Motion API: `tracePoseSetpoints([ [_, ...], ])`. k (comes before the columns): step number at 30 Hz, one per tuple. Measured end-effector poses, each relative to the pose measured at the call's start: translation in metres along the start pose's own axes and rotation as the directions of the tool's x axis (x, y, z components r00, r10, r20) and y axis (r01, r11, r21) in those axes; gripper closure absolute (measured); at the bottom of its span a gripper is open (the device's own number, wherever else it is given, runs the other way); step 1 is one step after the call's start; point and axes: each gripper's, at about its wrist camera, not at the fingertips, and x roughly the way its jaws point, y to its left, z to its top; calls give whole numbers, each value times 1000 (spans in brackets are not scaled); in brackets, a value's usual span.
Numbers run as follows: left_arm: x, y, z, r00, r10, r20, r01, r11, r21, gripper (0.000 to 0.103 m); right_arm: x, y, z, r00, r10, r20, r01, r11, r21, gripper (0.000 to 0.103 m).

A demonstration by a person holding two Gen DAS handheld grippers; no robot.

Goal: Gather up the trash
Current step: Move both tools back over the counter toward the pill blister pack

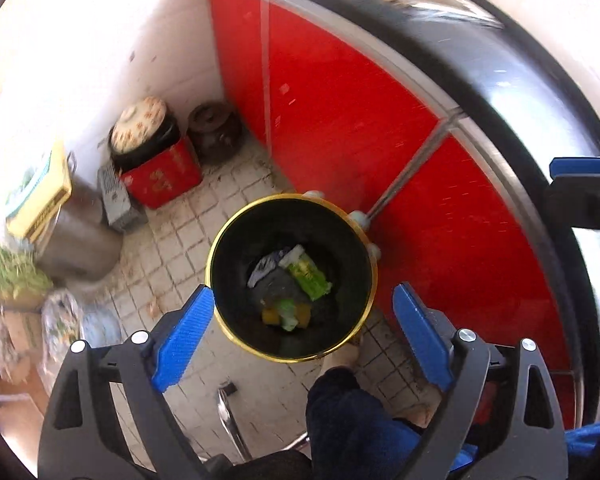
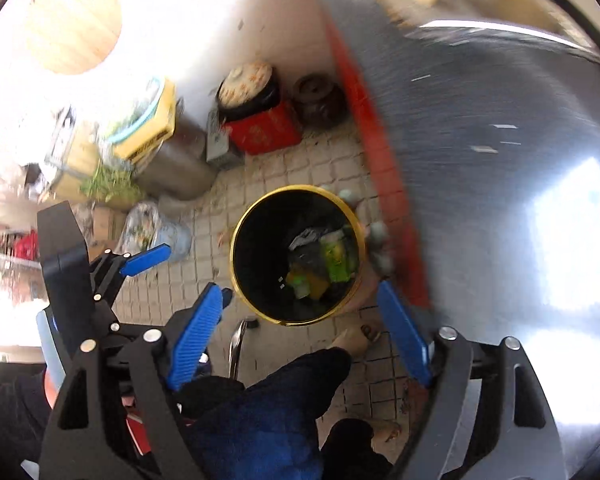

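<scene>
Item: black round waste bin with gold rim [image 1: 342, 216], set on tiled floor beside red cabinet fronts [image 1: 340, 120] | Contents: green wrapper [image 1: 306, 278], mixed scraps | Left gripper [image 1: 304, 336]: spread wide, nothing held | Right gripper [image 2: 300, 336]: spread wide, nothing held | Step judged: drop finished | Next: further trash to be sought.

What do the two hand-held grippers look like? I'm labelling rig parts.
Both match: the left gripper and right gripper have black frames with triangular cutouts and round silver bolts. Their jaws carry long blue pads with a fine ribbed texture. No cables or printed markings show. The person's legs below wear dark blue trousers.
</scene>
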Motion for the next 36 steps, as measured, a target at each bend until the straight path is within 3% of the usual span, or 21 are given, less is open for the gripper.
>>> tracePoseSetpoints([
  [3, -17, -30, 14, 999, -30, 28, 29, 998, 61, 15, -49, -39, -23, 995, -51, 88, 42, 994, 97, 23],
  [6, -35, -84, 34, 994, -91, 55, 82, 985, 154, 13, -98, -85, -59, 977, -137, 165, 97, 968, 230, 20],
  [9, -46, -140, 48, 985, -164, 59, 145, 957, 251, 13, -144, -128, -108, 943, -260, 207, 171, 915, 366, 20],
  [12, -57, -210, 52, 968, -249, 41, 216, 900, 379, 13, -178, -166, -161, 913, -349, 212, 198, 832, 518, 20],
  [17, -79, -329, 33, 934, -357, -24, 309, 772, 555, 13, -229, -211, -263, 855, -482, 192, 207, 656, 726, 20],
  [22, -91, -410, -1, 917, -388, -90, 345, 662, 666, 13, -254, -236, -341, 818, -554, 154, 204, 529, 823, 20],
  [24, -97, -430, -20, 915, -389, -109, 351, 633, 690, 13, -260, -242, -368, 812, -566, 141, 197, 493, 848, 20],
  [27, -97, -453, -34, 918, -373, -133, 350, 611, 710, 13, -264, -247, -394, 813, -568, 125, 189, 462, 866, 20],
  [30, -94, -472, -41, 922, -358, -148, 351, 608, 712, 13, -264, -257, -412, 822, -557, 119, 175, 447, 877, 20],
  [36, -67, -513, -39, 935, -312, -167, 340, 664, 665, 13, -255, -281, -422, 843, -528, 101, 181, 456, 872, 20],
])
